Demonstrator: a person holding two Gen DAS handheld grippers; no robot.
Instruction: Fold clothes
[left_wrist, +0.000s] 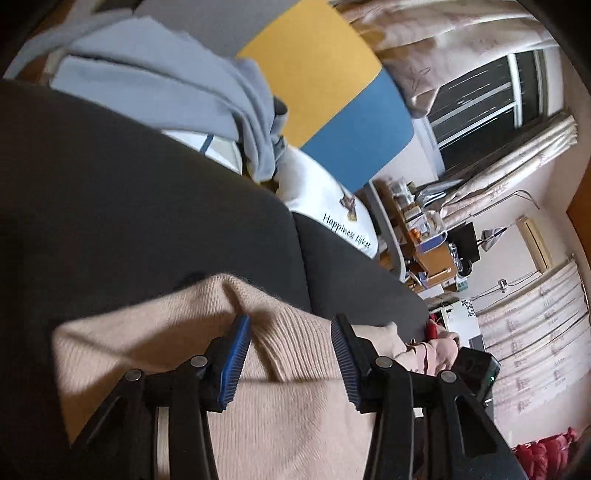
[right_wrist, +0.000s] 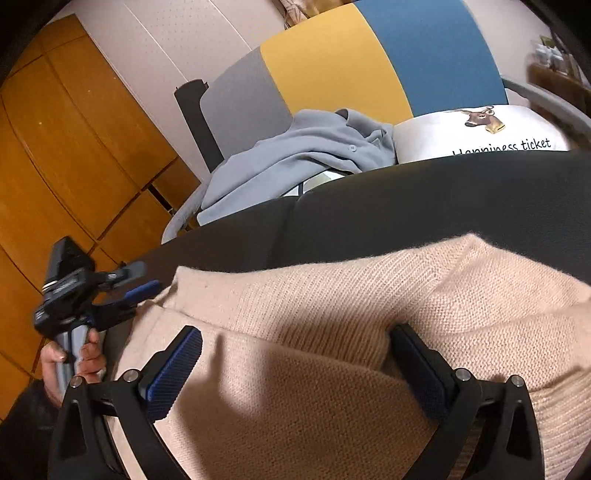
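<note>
- Sweater (left_wrist: 280, 417), beige knit, is lying under both claws on the dark surface (left_wrist: 110, 206).
- We are keeping the left claw (left_wrist: 291, 354) and the right claw (right_wrist: 295, 373) released, jaws spread, gripping nothing.

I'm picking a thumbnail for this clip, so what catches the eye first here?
The beige knit sweater fills the foreground, spread on the dark grey surface, with both grippers' blue-padded jaws standing open over it. Behind, a headboard of grey, yellow and blue panels stands out, with a white deer-print pillow and a crumpled grey-blue garment before it.
</note>
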